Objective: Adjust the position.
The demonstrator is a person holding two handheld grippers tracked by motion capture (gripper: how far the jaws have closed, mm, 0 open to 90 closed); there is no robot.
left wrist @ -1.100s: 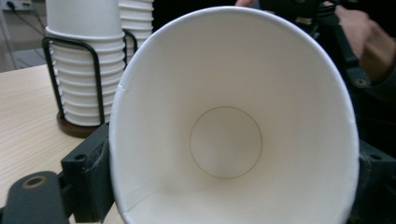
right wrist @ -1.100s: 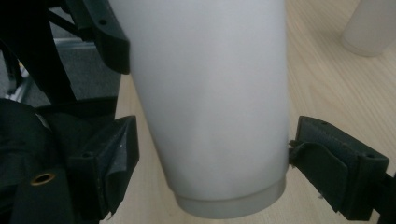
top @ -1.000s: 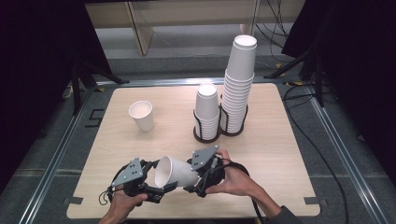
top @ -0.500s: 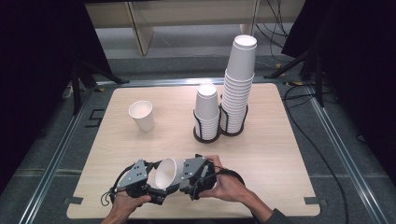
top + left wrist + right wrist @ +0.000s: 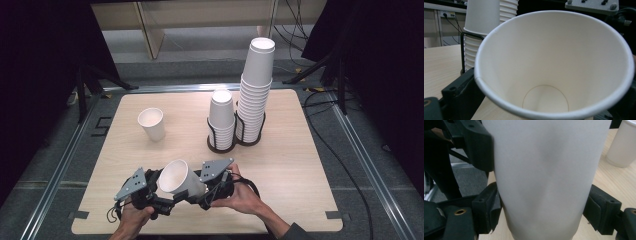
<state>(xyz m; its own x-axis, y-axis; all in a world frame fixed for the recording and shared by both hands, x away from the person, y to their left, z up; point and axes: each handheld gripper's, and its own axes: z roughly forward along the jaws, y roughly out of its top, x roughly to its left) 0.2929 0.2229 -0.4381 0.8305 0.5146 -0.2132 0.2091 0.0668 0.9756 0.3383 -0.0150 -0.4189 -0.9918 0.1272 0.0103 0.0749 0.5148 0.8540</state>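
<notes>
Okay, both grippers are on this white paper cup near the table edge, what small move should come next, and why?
Probably open the left gripper. The right gripper already clamps the tilted white paper cup on both sides of its wall, so it alone could carry it toward the upright single cup.

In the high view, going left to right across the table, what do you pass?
Left gripper → lone upright paper cup → tilted paper cup held between the grippers → short cup stack in its black holder → tall cup stack.
</notes>
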